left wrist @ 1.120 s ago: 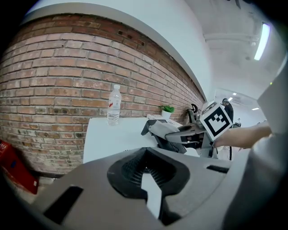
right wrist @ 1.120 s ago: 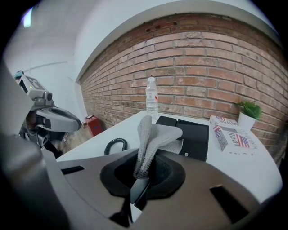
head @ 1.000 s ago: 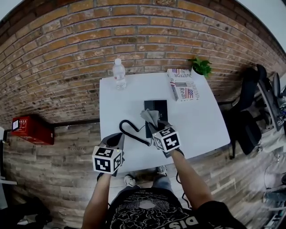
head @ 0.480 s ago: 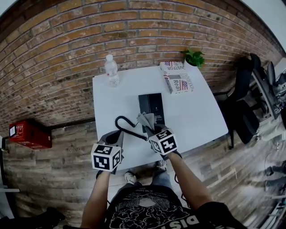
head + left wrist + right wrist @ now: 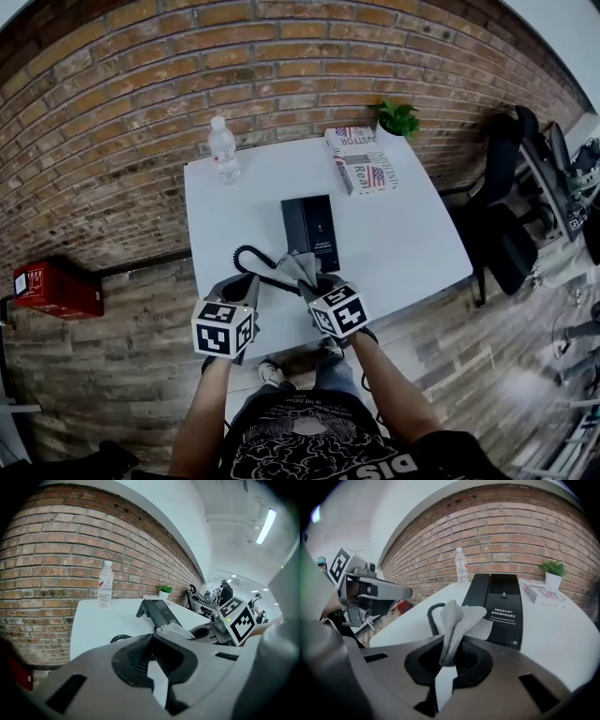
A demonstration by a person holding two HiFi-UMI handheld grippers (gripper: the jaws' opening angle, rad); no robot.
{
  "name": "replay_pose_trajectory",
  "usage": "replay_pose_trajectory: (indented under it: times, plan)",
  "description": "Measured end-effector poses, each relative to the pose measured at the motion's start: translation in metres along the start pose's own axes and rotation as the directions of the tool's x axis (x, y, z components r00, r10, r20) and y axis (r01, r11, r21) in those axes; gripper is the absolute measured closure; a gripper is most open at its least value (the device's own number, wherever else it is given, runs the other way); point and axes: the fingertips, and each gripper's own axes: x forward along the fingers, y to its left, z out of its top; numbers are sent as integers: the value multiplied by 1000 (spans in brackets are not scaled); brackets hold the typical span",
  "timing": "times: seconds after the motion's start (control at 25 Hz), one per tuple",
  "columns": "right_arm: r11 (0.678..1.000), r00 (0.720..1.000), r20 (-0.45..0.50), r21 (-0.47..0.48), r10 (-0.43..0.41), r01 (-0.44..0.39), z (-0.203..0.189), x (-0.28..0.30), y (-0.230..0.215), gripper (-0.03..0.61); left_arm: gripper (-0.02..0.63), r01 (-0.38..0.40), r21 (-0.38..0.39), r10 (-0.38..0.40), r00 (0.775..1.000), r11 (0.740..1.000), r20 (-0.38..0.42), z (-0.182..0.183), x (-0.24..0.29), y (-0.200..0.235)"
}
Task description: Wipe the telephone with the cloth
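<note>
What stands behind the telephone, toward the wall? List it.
Directly behind the telephone: bare table, then brick wall. A water bottle stands back-left; a printed box and potted plant back-right. In the right gripper view the telephone covers the table just behind it.

Forearms (image 5: pixel 386 394) forward, left hand-held gripper (image 5: pixel 246 284) jaws together and empty, right hand-held gripper (image 5: pixel 316 281) tight on a cloth (image 5: pixel 298 266).

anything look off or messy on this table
Nothing is spilled or damaged. The only untidy bit is the coiled cord of the telephone, sprawling loose beside it. The bottle stands upright.
</note>
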Motion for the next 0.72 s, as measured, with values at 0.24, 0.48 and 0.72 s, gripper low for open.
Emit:
replay_pose_trajectory:
  times: [0.24,0.48,0.72]
  plan:
    - [999,999,36,-40,-23,24,12,-11,-3,566,607,8,-2,-8,1000,1000,6,4,6,-4]
    - [994,991,120,-85,-61,72,50,-29,-18,566,607,-6,-13,6,1000,1000,18,7,4,2]
    - [985,977,191,-129,-91,117,93,-40,-31,566,607,-10,-16,10,999,1000,31,12,2,4]
